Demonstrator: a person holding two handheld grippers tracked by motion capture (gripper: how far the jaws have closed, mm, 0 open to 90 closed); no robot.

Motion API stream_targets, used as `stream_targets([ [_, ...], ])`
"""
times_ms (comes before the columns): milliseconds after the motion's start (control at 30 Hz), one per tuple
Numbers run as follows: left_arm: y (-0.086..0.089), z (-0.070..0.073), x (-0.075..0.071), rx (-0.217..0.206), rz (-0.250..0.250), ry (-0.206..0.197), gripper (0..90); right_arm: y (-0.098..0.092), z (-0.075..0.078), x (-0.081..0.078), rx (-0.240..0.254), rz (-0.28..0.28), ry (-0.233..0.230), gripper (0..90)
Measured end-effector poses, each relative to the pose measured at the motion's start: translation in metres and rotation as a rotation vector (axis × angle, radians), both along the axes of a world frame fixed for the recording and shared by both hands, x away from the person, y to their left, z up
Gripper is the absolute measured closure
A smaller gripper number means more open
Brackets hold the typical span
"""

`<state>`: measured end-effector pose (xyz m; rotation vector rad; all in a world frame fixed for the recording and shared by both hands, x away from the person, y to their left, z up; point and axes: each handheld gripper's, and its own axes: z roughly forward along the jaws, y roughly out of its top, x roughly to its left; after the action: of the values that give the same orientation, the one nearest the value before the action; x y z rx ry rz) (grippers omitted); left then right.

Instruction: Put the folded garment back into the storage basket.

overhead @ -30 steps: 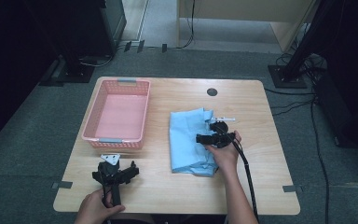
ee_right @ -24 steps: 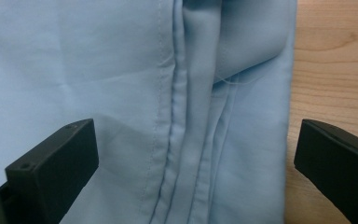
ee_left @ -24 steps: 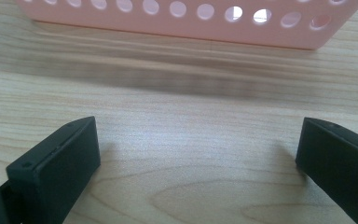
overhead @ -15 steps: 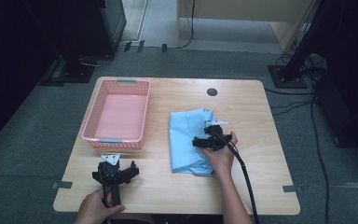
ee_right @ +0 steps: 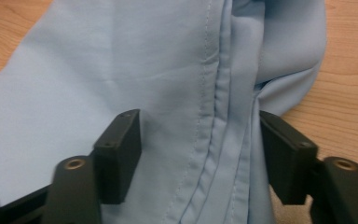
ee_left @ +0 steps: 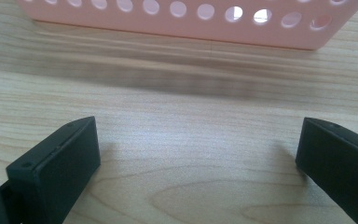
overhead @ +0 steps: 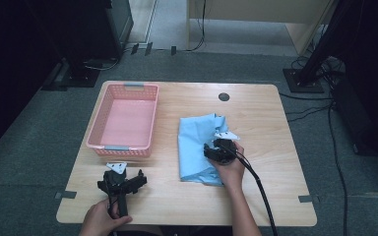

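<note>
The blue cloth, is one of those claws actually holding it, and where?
No. The right gripper is open, straddling the blue cloth's stitched edge without pinching. The left gripper is open over bare table.

Light falls from overhead onto the wooden table [overhead: 266, 118], leaving the floor and the room's edges sunk in near darkness. The high view is soft and somewhat grainy. Close up, the pink basket [ee_left: 191, 21] throws a broad, smeared shadow on the wood below it, and its wall looks slightly blurred. The blue cloth [ee_right: 144, 70] is evenly lit, its seams crisp, without glare.
</note>
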<state>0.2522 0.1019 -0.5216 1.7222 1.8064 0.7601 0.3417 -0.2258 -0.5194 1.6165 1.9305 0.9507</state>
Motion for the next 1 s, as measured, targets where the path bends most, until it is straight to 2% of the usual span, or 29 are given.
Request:
stream_targets([
  [167, 0.000, 0.000, 0.000, 0.000, 0.001, 0.000, 0.0, 0.001, 0.000, -0.001, 0.032, 0.043, -0.010, 57.6],
  [233, 0.000, 0.000, 0.000, 0.000, 0.001, 0.000, 0.0, 0.002, 0.000, -0.001, 0.051, 0.053, -0.007, 63.0],
  [433, 0.000, 0.000, 0.000, 0.000, 0.002, 0.000, 0.0, 0.004, 0.001, -0.001, 0.073, 0.061, 0.001, 72.4],
  [500, 0.000, 0.000, 0.000, 0.000, 0.002, 0.000, 0.0, 0.005, 0.001, -0.001, 0.098, 0.043, 0.009, 75.3],
  [633, 0.000, 0.000, 0.000, 0.000, 0.002, 0.000, 0.0, 0.008, 0.004, 0.000, 0.088, 0.024, 0.031, 77.9],
  [733, 0.000, 0.000, 0.000, 0.000, 0.002, 0.000, 0.0, 0.011, 0.007, 0.001, 0.071, 0.028, 0.030, 79.1],
  [767, 0.000, 0.000, 0.000, -0.001, 0.003, -0.001, 0.0, 0.011, 0.009, 0.001, 0.090, 0.026, 0.032, 79.4],
  [867, 0.000, 0.000, 0.000, 0.000, 0.002, 0.000, 0.0, 0.009, 0.016, 0.000, 0.187, 0.040, 0.034, 79.8],
  [1000, 0.000, 0.000, 0.000, -0.001, 0.003, -0.001, 0.0, 0.013, 0.032, -0.003, 0.231, 0.058, 0.007, 80.0],
])
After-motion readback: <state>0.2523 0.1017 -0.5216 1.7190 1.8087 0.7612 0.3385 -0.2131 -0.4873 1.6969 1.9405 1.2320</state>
